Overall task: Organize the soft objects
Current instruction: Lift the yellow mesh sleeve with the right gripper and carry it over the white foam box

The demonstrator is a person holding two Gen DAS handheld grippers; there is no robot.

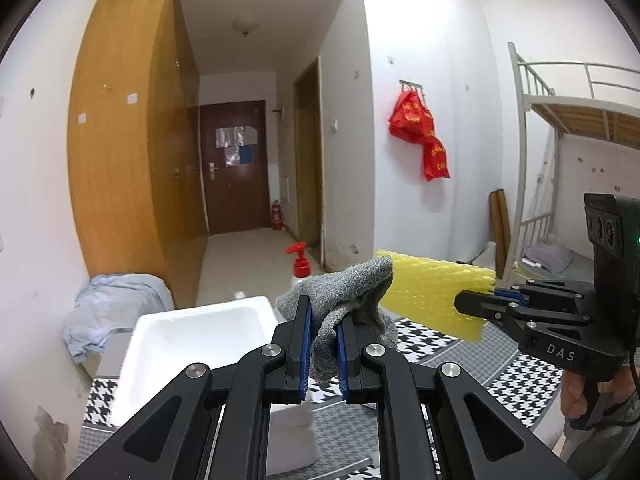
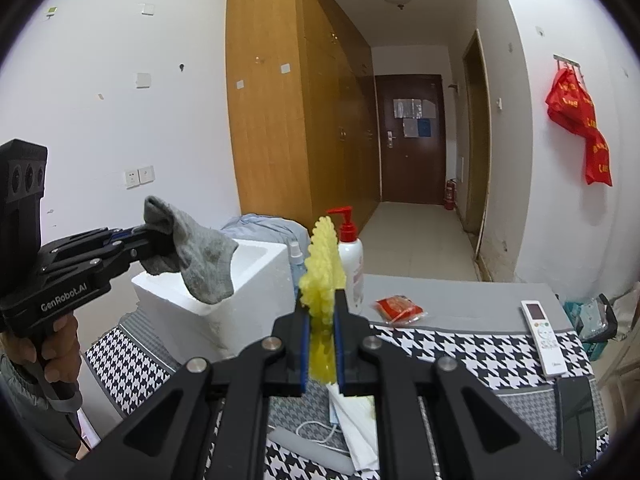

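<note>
My left gripper is shut on a grey sock and holds it in the air above the near right corner of a white foam box. The sock also hangs from the left gripper in the right wrist view, in front of the foam box. My right gripper is shut on a yellow foam net sleeve, held edge-on above the table. In the left wrist view the sleeve sticks out leftward from the right gripper, just right of the sock.
The table has a black-and-white houndstooth cloth. On it are a red-pump lotion bottle, a small spray bottle, a red packet, a white remote, a dark phone, and papers with a white cable. Light blue cloth lies behind the box.
</note>
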